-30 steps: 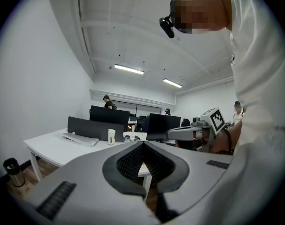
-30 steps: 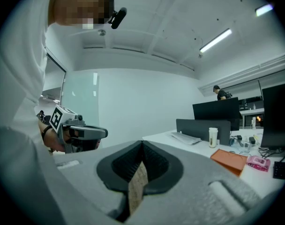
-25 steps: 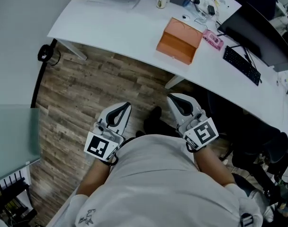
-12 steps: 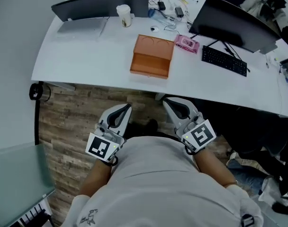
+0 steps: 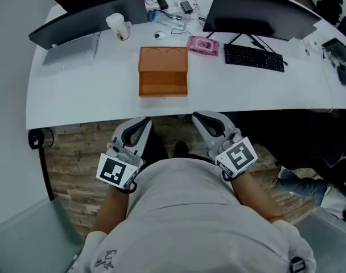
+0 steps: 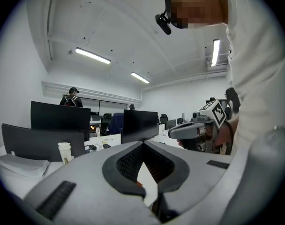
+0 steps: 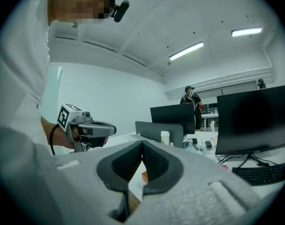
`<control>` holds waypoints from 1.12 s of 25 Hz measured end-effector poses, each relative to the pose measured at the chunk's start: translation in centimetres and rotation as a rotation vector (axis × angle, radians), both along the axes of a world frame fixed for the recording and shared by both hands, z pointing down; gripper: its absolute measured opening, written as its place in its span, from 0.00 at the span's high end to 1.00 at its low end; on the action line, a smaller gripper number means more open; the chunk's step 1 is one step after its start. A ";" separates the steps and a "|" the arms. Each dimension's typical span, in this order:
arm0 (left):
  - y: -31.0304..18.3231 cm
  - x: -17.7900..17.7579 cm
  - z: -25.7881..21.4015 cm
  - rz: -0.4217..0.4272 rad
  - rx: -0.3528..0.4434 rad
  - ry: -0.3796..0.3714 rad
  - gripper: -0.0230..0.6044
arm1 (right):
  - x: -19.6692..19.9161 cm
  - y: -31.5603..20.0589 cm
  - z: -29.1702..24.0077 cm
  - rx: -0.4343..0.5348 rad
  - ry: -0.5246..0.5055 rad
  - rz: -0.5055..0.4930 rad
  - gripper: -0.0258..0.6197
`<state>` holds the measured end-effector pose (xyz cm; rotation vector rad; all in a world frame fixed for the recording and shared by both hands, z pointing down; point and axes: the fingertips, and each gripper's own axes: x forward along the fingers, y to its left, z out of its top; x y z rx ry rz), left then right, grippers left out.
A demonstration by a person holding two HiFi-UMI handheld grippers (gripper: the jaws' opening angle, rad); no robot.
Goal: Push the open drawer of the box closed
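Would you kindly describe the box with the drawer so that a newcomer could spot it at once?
Find the long white desk and look midway along it. The orange box sits there, its drawer pulled out toward the near edge. It is the only orange thing, nearer than the paper cup and pink packet.

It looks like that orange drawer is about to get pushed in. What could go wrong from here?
1. The orange box sits loose on the smooth white desk, so a push on its open drawer might slide the whole box back toward the pink packet near its back corner.
2. The left gripper and right gripper both have shut jaws ending in narrow tips. One tip pressing off-centre could twist the box instead of closing the drawer.
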<state>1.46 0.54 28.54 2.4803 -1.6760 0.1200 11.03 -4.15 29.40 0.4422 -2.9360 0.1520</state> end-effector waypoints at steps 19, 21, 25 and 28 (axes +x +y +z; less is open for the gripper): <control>-7.4 -8.8 3.2 0.182 -0.065 0.054 0.97 | -7.8 -6.6 3.2 -0.049 0.086 0.160 0.96; -7.7 -9.5 3.8 0.204 -0.082 0.050 0.97 | -8.1 -7.0 3.7 -0.054 0.099 0.182 0.96; -8.5 -10.6 5.3 0.275 -0.110 0.021 0.97 | -8.7 -7.6 4.9 -0.080 0.112 0.228 0.96; -9.0 -11.1 6.3 0.335 -0.118 0.011 0.97 | -9.3 -7.6 5.5 -0.087 0.121 0.262 0.96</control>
